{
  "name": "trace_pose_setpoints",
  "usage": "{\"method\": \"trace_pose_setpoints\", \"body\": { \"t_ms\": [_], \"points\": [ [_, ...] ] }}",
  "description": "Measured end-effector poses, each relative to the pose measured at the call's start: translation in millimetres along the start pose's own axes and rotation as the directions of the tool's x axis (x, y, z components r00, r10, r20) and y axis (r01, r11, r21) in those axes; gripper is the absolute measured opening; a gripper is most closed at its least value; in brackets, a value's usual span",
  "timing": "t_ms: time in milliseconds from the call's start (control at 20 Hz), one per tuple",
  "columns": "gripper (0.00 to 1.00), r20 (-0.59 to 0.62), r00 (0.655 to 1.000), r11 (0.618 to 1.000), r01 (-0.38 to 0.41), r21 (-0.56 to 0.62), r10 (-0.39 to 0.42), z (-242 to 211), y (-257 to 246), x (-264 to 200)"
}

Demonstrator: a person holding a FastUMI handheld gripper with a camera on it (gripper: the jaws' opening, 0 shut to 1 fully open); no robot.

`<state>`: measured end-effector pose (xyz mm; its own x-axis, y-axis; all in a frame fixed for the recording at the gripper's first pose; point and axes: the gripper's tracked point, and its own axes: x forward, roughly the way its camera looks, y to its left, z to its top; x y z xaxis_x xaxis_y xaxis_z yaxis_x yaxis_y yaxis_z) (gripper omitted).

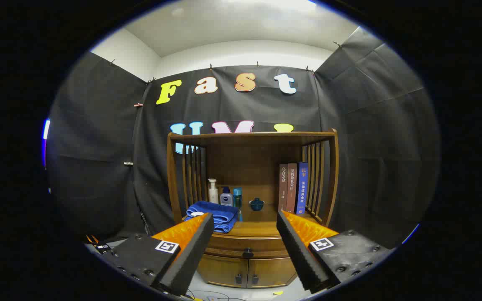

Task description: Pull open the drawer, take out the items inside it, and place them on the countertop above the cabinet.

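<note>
The hand-held gripper (245, 221) hangs in front of a brown wooden cabinet (249, 255), its two fingers spread wide apart with nothing between them but open air; no finger touches anything. The cabinet serves as the landmark. Its shut wooden drawer (247, 244) sits in the band just under the countertop, and a small dark round knob (247, 253) marks the drawer's front, lying between and just beyond the fingertips. Below the drawer are two closed cabinet doors (247, 271), each with a small dark handle near the middle seam. What the drawer holds cannot be seen while it is shut. The cabinet's wooden countertop (257, 228) sits under an open hutch with slatted sides and a flat wooden top. On the countertop's left part lies a folded blue towel (214, 214), partly behind the left fingertip. Behind the towel, toward the back panel, stand a white pump bottle (213, 191), a small pale bottle with a dark blue label (226, 197) and a slim teal bottle (237, 198) in a row. Near the middle of the countertop sits a small dark teal lidded pot (256, 204). Against the right slatted side stand three upright books (292, 188), two brown and one blue.
</note>
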<state>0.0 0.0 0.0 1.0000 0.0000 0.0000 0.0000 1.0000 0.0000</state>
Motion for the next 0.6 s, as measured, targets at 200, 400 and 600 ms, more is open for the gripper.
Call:
{"method": "trace_pose_setpoints", "body": {
  "t_ms": [200, 400, 600],
  "points": [
    [0.98, -0.003, 1.000, 1.000, 0.012, 0.004, -0.012, -0.1, -3.4, -1.3],
    [0.98, 0.003, 1.000, 1.000, 0.014, -0.004, -0.014, 5.0, -6.2, -3.6],
    [0.98, 0.002, 1.000, 1.000, 0.018, -0.006, -0.018, 6.6, -7.8, -4.6]
  ]
}}
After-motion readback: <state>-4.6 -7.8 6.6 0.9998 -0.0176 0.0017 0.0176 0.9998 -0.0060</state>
